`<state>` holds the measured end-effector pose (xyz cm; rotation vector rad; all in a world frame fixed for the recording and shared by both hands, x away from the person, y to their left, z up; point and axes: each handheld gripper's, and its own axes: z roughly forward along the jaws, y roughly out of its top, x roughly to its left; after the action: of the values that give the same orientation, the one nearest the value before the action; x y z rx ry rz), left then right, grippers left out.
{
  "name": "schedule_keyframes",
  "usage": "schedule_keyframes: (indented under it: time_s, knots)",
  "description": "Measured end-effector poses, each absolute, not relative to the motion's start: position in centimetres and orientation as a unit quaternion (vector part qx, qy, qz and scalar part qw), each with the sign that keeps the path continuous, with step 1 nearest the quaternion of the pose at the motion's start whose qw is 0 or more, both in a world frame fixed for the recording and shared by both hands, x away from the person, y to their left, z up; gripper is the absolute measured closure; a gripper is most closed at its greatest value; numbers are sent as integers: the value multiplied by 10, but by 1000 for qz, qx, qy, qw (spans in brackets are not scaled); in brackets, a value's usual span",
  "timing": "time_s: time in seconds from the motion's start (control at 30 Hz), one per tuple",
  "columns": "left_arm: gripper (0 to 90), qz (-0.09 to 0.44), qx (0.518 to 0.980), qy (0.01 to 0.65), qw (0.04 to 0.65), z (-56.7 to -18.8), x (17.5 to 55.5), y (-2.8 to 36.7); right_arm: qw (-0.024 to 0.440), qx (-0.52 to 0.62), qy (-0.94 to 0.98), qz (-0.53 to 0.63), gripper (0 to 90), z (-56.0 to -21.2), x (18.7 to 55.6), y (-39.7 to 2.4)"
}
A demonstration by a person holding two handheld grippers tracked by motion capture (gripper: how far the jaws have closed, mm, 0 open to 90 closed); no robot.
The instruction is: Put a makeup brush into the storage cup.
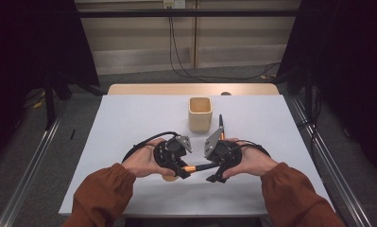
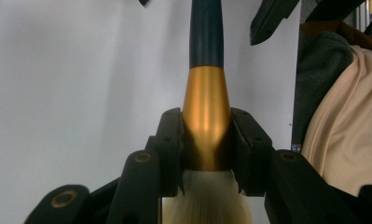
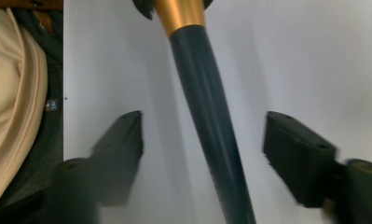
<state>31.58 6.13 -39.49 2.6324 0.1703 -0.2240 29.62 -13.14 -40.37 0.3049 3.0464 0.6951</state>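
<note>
Left gripper [image 2: 207, 140] is clamping the gold ferrule of the makeup brush [image 2: 206, 107], pads pressing both sides, pale bristles toward the camera. Right gripper [image 3: 202, 140] is standing partly open, jaws straddling the dark handle without touching. The brush is hanging level between both grippers above the table [image 1: 129, 118] near its front edge; wooden cup [image 1: 200, 113] is sitting toward the back edge.
</note>
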Motion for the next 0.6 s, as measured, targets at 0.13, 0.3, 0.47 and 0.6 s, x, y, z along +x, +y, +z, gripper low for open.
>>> schedule_keyframes:
  time_s: [0.13, 0.3, 0.47, 0.6]
  knots:
    - [667, -84, 964, 61, 245, -395, 317, 59, 0, 91, 971, 221, 375, -405, 298, -127]
    - [667, -87, 962, 68, 251, -396, 316, 58, 4, 93, 969, 229, 449, -404, 300, -125]
    - [667, -86, 963, 62, 247, -397, 318, 58, 6, 91, 967, 237, 516, -403, 301, -122]
    - [667, -89, 960, 73, 256, -399, 315, 56, 7, 87, 967, 239, 540, -403, 301, -118]
